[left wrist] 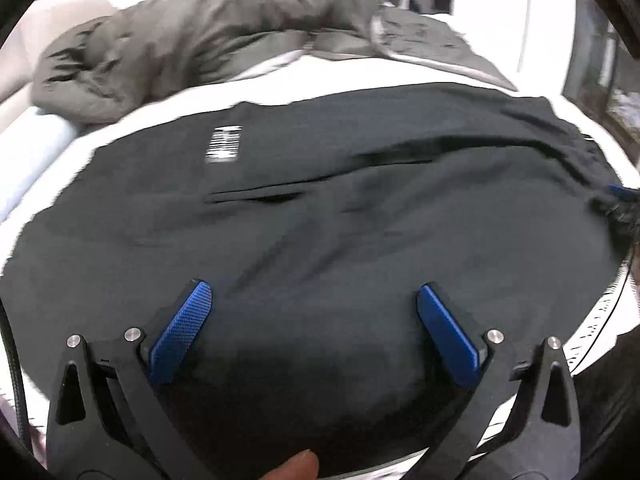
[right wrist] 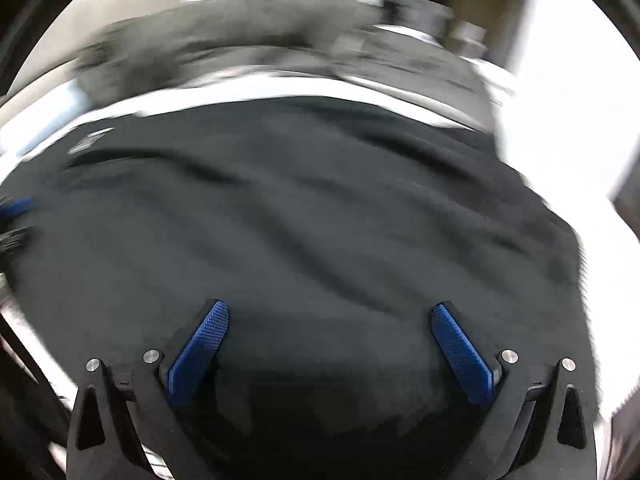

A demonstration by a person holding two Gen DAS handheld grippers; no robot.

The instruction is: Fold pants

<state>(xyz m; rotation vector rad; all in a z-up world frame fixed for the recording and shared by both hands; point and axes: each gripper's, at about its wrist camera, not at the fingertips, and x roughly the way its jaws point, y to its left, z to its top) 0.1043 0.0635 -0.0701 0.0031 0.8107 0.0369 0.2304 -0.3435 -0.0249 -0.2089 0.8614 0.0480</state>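
Black pants [left wrist: 320, 208] lie spread flat across the middle of both wrist views on a white surface [left wrist: 360, 70], with a white printed label [left wrist: 224, 145] at upper left of centre in the left view. A grey garment [left wrist: 192, 36] is heaped along the top of the frame, apart from the pants. We judge the step in hand to be the approach to the near edge before a fold. To do it well, we would bring both tools down on the same hem line, take one layer pair cleanly at each side, and lift together so the cloth does not skew.

The left gripper [left wrist: 314, 298] has its jaws spread wide over the dark fabric, with nothing between its blue pads [left wrist: 180, 336]; whether the tips touch the cloth we cannot tell. A fingertip [left wrist: 296, 466] shows at the bottom edge. The right gripper [right wrist: 330, 316] is likewise spread wide and holds nothing. Both views are blurred.
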